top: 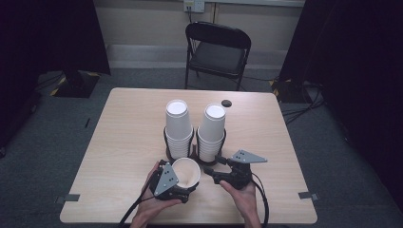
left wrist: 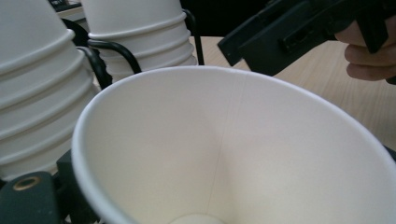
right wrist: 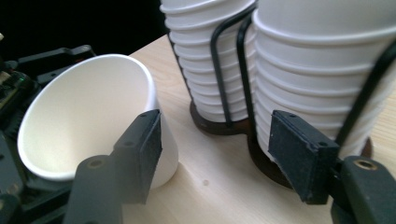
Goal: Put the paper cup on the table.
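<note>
A single white paper cup (top: 186, 172) lies tilted in my left gripper (top: 184, 184), which is shut on it near the table's front edge. In the left gripper view I look straight into the cup's mouth (left wrist: 224, 154), and the cup hides the jaws. My right gripper (top: 213, 167) stands just right of the cup, open, with nothing between its pads (right wrist: 224, 149). Ahead of its jaws are two stacks of upside-down white cups, the left stack (top: 178, 128) and the right stack (top: 212, 130), each in a black wire holder (right wrist: 224, 84).
The wooden table (top: 123, 142) has bare room left and right of the stacks. A small black disc (top: 226, 103) lies behind the right stack. A black folding chair (top: 217, 52) stands beyond the far edge. Cables trail from both grippers toward the front edge.
</note>
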Demonstrator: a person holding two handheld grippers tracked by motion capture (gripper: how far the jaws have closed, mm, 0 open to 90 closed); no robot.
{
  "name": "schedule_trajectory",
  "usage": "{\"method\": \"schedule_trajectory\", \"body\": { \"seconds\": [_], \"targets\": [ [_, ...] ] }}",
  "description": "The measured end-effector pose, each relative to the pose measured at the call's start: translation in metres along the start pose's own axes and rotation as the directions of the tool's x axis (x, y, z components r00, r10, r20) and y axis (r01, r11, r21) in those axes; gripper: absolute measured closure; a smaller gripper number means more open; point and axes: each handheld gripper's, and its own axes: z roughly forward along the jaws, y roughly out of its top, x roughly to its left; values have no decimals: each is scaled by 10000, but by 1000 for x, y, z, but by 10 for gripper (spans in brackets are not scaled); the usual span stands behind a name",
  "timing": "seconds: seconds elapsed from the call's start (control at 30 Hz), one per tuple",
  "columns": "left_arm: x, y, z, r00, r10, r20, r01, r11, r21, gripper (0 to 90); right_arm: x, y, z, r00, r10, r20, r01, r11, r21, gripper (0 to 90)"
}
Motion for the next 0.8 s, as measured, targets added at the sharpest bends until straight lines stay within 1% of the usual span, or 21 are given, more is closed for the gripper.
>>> {"method": "schedule_trajectory", "body": {
  "seconds": [0.03, 0.07, 0.1, 0.17, 0.27, 0.33, 0.37, 0.4, 0.43, 0.47, 0.5, 0.57, 0.63, 0.67, 0.7, 0.73, 0.8],
  "targets": [
    [1, 0, -1, 10000, 20, -36, -20, 10000, 29, 85, -1, -1, -2, 10000, 60, 74, -59, 9999, -131, 321],
    [1, -1, -2, 10000, -83, -51, 83, 9999, -71, 85, -1, -3, -3, 9999, 70, 107, -68, 9997, -223, 319],
    [3, -1, -4, 10000, -63, -72, 63, 10000, -70, 86, -1, -4, -5, 9998, 71, 197, -65, 9995, -318, 313],
    [5, -3, -8, 9994, -309, -124, 306, 9992, -260, 86, -2, -7, -8, 9993, 82, 367, -62, 9985, -550, 306],
    [9, -6, -12, 9983, -542, -230, 531, 9975, -467, 86, -4, -12, -12, 9979, 63, 642, -12, 9968, -795, 293],
    [13, -8, -16, 9976, -682, -76, 676, 9958, -621, 86, -4, -15, -14, 9944, -60, 1059, 164, 9951, -976, 262],
    [16, -9, -17, 9971, -760, -58, 755, 9951, -631, 86, -5, -17, -15, 9921, -97, 1252, 230, 9942, -1055, 261],
    [17, -9, -18, 9959, -904, -97, 896, 9936, -686, 86, -6, -19, -16, 9906, -116, 1365, 270, 9934, -1117, 257],
    [19, -9, -19, 9960, -876, -163, 864, 9943, -617, 86, -7, -20, -17, 9896, -137, 1431, 303, 9929, -1150, 249],
    [19, -9, -19, 9948, -988, -240, 970, 9929, -687, 86, -8, -22, -17, 9874, -122, 1576, 319, 9919, -1228, 236],
    [21, -10, -21, 9953, -913, -314, 893, 9943, -586, 86, -9, -23, -18, 9864, -130, 1640, 341, 9914, -1266, 225],
    [24, -11, -25, 9942, -960, -491, 931, 9940, -575, 86, -10, -27, -19, 9839, -158, 1782, 410, 9895, -1389, 199],
    [28, -12, -28, 9916, -1118, -657, 1078, 9922, -622, 86, -12, -31, -21, 9826, -158, 1853, 445, 9874, -1520, 181],
    [31, -12, -29, 9910, -1121, -734, 1077, 9923, -616, 87, -12, -32, -22, 9809, -138, 1942, 447, 9868, -1558, 177],
    [34, -13, -30, 9890, -1221, -833, 1173, 9913, -598, 87, -13, -34, -22, 9787, -142, 2049, 474, 9863, -1582, 177],
    [36, -14, -31, 9858, -1409, -914, 1354, 9887, -637, 86, -14, -36, -22, 9767, -124, 2142, 475, 9860, -1598, 177],
    [42, -15, -34, 9814, -1649, -982, 1581, 9847, -740, 87, -16, -39, -22, 9733, -63, 2294, 420, 9877, -1509, 177]
  ]
}}
